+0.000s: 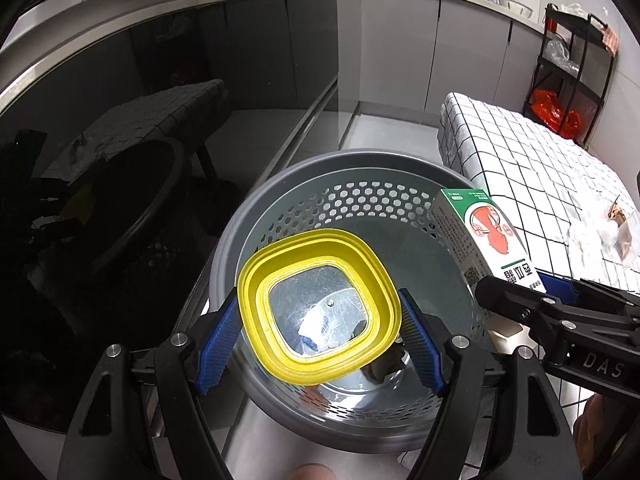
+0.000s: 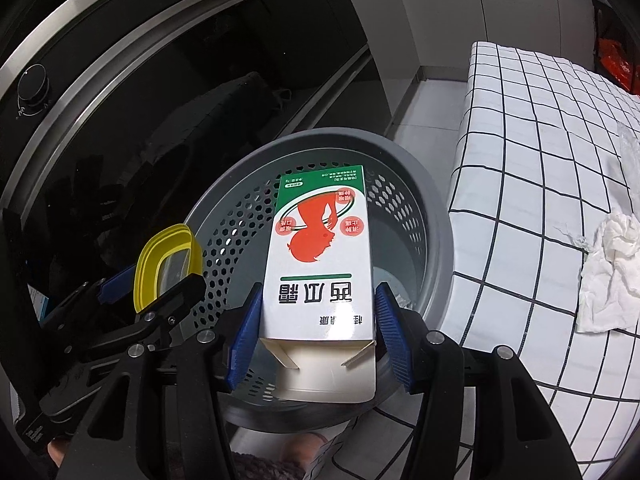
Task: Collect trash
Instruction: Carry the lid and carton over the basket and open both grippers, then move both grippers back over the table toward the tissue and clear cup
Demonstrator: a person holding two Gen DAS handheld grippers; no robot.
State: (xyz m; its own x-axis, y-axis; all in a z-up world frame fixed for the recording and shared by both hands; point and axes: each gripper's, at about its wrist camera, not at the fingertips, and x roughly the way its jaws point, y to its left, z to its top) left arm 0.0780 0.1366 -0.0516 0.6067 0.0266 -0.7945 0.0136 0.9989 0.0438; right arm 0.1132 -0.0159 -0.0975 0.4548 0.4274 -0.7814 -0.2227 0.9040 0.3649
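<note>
Blue-padded fingers (image 1: 218,344) of the left gripper (image 1: 320,340) sit nearest the lens in the left wrist view, clamped on opposite edges of a yellow square lid (image 1: 320,304) with a clear centre panel. Lid is tilted, held above the open mouth of a grey perforated bin (image 1: 352,200). Through the clear panel: a white scrap and some dark bits at the bin bottom, too blurred to identify.

Right gripper (image 2: 318,332) grips a white, green and red carton (image 2: 320,256) by its long sides, pads pressed on both. Carton's open flap end faces the camera, printed end points away over the bin mouth. Print is upside down in this view. In the left wrist view the same carton (image 1: 480,236) sits at the bin's right rim, right gripper's black linkage entering from the right.

Both items are over the bin, neither inside. Lid on the left side, carton on the right, apart from each other.

Right of the bin: table with a white black-grid cloth (image 2: 532,160), touching or just beside the rim, cannot tell which. Crumpled white tissue (image 2: 608,272) lies on the cloth at the near right. Left and far side: dark glass appliance front with a metal trim band (image 1: 120,12). Far right: black wire rack (image 1: 576,72) holding a red bag.
</note>
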